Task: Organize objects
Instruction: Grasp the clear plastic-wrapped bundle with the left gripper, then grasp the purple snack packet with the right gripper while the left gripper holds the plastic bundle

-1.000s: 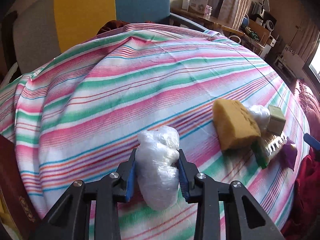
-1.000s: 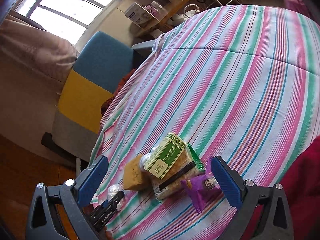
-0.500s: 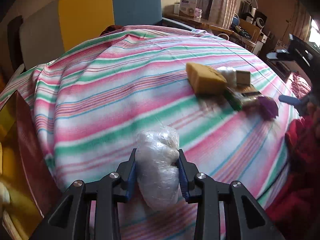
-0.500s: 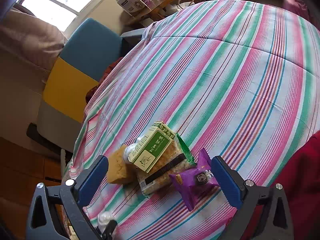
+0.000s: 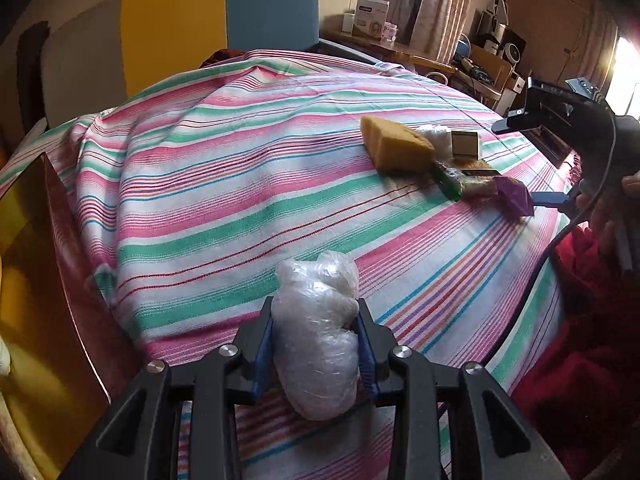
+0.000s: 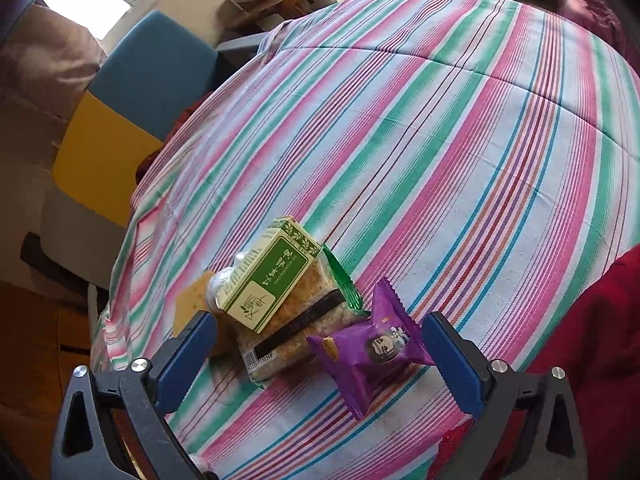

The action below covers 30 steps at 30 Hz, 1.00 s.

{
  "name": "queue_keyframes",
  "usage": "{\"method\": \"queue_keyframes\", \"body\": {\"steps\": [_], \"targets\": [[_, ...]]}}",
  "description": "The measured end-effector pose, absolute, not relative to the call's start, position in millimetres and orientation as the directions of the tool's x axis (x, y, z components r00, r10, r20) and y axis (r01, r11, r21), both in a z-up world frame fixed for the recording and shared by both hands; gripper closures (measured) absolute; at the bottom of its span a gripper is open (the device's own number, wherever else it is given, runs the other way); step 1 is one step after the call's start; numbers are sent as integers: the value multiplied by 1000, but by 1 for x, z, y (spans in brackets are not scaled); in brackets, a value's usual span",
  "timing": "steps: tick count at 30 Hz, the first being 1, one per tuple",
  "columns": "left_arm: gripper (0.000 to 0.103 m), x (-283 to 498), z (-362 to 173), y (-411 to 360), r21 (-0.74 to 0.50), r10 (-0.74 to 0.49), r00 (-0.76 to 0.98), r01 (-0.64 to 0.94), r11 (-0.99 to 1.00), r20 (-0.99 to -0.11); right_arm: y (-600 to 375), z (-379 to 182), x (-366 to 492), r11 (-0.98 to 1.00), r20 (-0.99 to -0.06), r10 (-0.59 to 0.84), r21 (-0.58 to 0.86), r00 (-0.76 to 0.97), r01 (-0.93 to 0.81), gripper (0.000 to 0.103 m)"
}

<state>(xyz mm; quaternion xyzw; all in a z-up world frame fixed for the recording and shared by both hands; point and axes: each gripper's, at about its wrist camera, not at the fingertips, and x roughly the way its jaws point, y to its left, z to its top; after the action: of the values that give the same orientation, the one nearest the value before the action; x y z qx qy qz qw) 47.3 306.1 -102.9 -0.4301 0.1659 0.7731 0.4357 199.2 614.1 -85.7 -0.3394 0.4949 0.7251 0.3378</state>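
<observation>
My left gripper [image 5: 316, 332] is shut on a crumpled clear plastic bundle [image 5: 318, 332], held just above the near edge of the striped tablecloth [image 5: 240, 184]. Far right lies a pile: yellow sponge [image 5: 394, 148], green box [image 5: 464, 144], clear snack pack [image 5: 468, 178] and purple packet [image 5: 514, 194]. My right gripper [image 6: 320, 356] is open, its pads either side of the purple packet [image 6: 372, 348] without touching it. The green box [image 6: 272, 276] leans on the snack pack [image 6: 296, 324]; the sponge [image 6: 190, 308] is behind them.
A chair with yellow and blue back [image 5: 216, 20] stands beyond the table. A wooden edge [image 5: 60, 264] is at the left. Red cloth [image 5: 580, 360] lies at the right near the table's edge. Cluttered shelves [image 5: 492, 52] are at the back right.
My left gripper has pulled back toward the near table edge with the bundle still in it. My right gripper has moved closer to the pile, now straddling the purple packet.
</observation>
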Motion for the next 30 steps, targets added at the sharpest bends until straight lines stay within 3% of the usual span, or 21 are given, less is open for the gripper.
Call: {"method": "queue_keyframes", "body": {"steps": [7, 18, 29, 30], "targets": [[68, 51, -104, 303, -118, 539, -259, -815, -567, -802, 596, -98, 173, -333, -701, -143, 698, -698, -634, 0], [67, 50, -105, 303, -119, 541, -260, -815, -567, -800, 589, -96, 156, -459, -810, -87, 549, -579, -699, 0], [67, 50, -105, 303, -121, 542, -258, -815, -566, -800, 588, -94, 156, -487, -838, -54, 497, -543, -718, 0], [67, 50, -105, 303, -121, 542, -258, -815, -566, -800, 587, -93, 155, -497, -845, -48, 483, -532, -721, 4]]}}
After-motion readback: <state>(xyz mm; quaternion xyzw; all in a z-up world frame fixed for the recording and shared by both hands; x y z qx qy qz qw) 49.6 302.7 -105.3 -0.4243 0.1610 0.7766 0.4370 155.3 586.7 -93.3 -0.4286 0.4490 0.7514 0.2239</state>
